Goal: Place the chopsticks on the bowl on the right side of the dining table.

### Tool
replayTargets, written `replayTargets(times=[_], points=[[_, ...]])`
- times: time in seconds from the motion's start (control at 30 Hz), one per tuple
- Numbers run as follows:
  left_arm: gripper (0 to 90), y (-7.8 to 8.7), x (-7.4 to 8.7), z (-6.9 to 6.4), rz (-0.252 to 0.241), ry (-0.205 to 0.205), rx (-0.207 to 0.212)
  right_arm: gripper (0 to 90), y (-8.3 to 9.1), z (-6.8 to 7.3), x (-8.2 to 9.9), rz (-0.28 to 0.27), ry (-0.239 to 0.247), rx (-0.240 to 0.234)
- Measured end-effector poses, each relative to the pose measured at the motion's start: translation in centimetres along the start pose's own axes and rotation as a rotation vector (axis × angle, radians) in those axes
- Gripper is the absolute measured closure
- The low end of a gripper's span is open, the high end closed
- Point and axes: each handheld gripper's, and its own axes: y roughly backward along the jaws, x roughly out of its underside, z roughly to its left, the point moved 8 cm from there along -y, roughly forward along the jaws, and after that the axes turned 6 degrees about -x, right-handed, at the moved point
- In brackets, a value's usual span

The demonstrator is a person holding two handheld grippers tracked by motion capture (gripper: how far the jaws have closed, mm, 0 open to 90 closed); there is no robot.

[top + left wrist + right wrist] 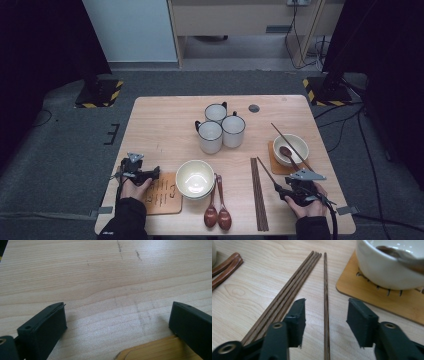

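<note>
My right gripper [325, 305] [281, 191] stands open low over the table's front right. A single dark wooden chopstick [325, 277] [267, 175] lies on the table between its jaws, and neither pad touches it. To that chopstick's left lies a bundle of several chopsticks [297, 282] [259, 195]. A white bowl [387, 267] [290, 149] with a brown spoon [402, 255] and one chopstick [287, 137] in it sits on a wooden coaster [367, 293]. My left gripper [117, 312] [150, 173] is open over bare wood at the front left, with nothing between its jaws.
A second wooden coaster [155, 350] [162, 195] lies by my left gripper. Stacked white bowls [195, 178] stand at front centre, with two brown spoons [217, 210] [224, 267] beside them. Three white mugs [220, 127] cluster at the middle back of the table [165, 115].
</note>
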Motion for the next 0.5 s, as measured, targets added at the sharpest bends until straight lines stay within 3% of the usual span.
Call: replayTargets(times=[0.07, 0.17, 0.37, 0.5], points=[[0.0, 0.0, 0.0, 0.0, 0.000, 0.000, 0.000, 45.7, 0.0, -0.1, 0.3, 0.011, -0.005, -0.002], [0.0, 0.0, 0.0, 0.0, 0.000, 0.000, 0.000, 51.0, -0.1, 0.0, 0.7, 0.037, -0.012, -0.015], [0.1, 0.0, 0.0, 0.0, 0.000, 0.000, 0.000, 50.9, -0.2, -0.4, 1.5, 0.084, -0.009, 0.019], [0.1, 0.0, 0.0, 0.0, 0.000, 0.000, 0.000, 55.2, -0.4, -0.5, 2.0, 0.114, -0.003, 0.007]])
